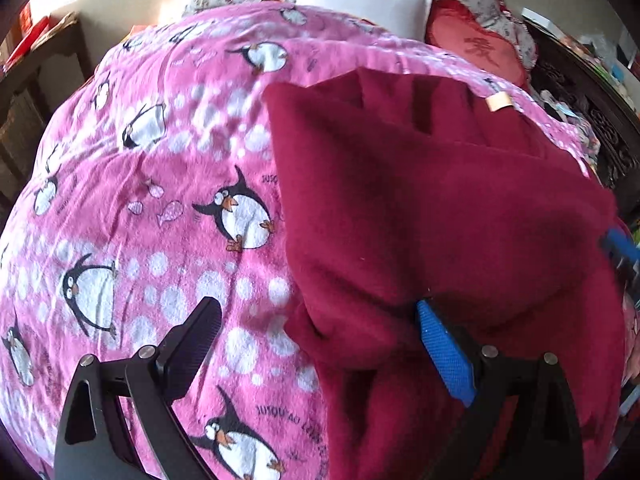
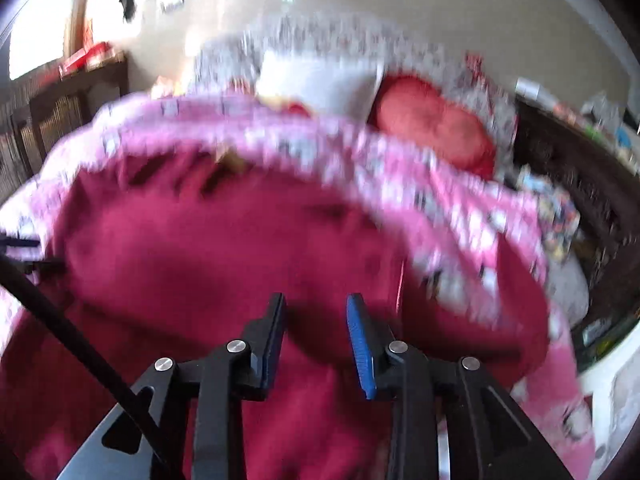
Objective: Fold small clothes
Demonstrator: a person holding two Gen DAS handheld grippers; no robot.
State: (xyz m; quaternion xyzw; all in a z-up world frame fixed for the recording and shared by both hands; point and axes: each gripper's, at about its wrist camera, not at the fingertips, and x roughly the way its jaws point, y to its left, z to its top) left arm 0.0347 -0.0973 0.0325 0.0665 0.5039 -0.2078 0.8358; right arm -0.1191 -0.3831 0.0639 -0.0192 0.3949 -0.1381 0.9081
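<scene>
A dark red fleece garment lies on a pink penguin-print blanket, folded over itself, with a small tan label near its far edge. My left gripper is open wide over the garment's near left edge; its black finger is over the blanket and its blue-padded finger is against the red cloth. The right wrist view is blurred by motion. My right gripper is open just above the red garment, with nothing between its pads. The right gripper's blue tip shows at the left view's right edge.
A white pillow and a red heart cushion lie at the head of the bed. Dark carved furniture with clutter stands on the right. A dark shelf stands on the left by the wall.
</scene>
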